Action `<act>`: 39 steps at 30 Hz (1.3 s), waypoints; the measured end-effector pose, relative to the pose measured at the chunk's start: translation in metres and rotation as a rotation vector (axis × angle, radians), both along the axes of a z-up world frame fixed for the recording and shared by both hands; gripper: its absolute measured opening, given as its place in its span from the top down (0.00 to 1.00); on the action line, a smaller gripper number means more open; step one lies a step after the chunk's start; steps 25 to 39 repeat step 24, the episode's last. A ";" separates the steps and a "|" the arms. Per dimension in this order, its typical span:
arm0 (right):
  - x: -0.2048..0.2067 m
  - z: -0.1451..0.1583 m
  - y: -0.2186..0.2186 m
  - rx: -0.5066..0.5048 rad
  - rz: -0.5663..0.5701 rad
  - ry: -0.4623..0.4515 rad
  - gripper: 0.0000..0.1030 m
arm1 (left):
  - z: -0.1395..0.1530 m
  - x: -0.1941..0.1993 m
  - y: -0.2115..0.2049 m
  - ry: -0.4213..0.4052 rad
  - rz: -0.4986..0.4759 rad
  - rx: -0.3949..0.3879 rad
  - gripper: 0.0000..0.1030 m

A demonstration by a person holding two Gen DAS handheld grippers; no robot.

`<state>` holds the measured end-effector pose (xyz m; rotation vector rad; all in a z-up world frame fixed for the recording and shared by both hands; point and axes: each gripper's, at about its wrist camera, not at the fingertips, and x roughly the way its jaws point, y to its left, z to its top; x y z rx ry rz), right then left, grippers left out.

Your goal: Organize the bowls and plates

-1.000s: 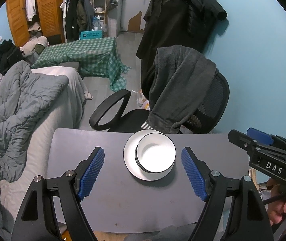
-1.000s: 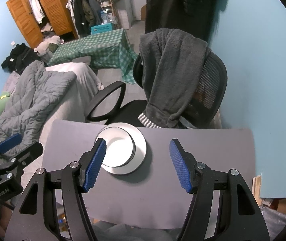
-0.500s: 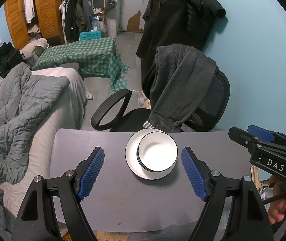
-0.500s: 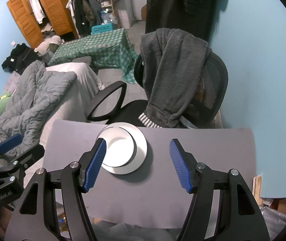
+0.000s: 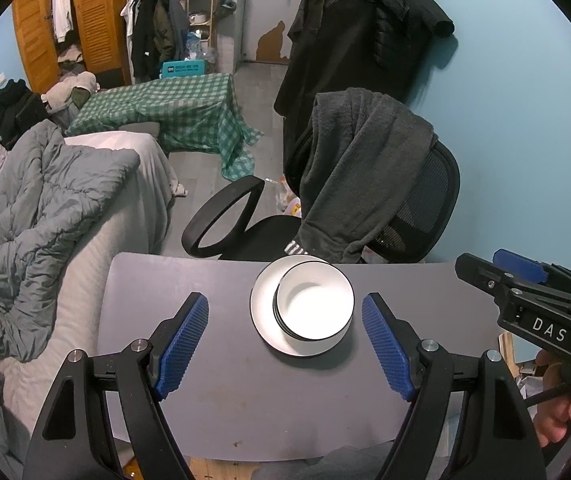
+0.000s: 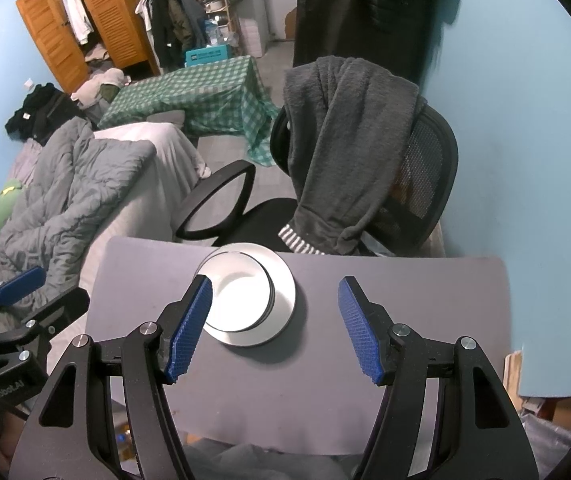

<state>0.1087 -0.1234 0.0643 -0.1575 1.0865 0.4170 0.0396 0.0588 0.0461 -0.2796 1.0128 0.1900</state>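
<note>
Bowls (image 5: 312, 305) sit nested on the plate (image 5: 263, 304), dead ahead of our left gripper (image 5: 284, 344) and ahead-left of our right gripper (image 6: 275, 325), whose left pad overlaps the stack in its view. Over the last 1 s we see almost no change: both grippers have held above the grey surface (image 5: 213, 400), fingers spread wide and holding nothing, with only a slight drift of view. We judge the stacking done, or a fresh pick not yet begun.

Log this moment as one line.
left gripper: open, empty | right gripper: open, empty | bowls stacked on plate | table
</note>
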 end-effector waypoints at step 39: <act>-0.001 0.001 0.000 0.000 0.000 0.002 0.37 | 0.003 -0.006 -0.015 -0.005 0.009 -0.005 0.22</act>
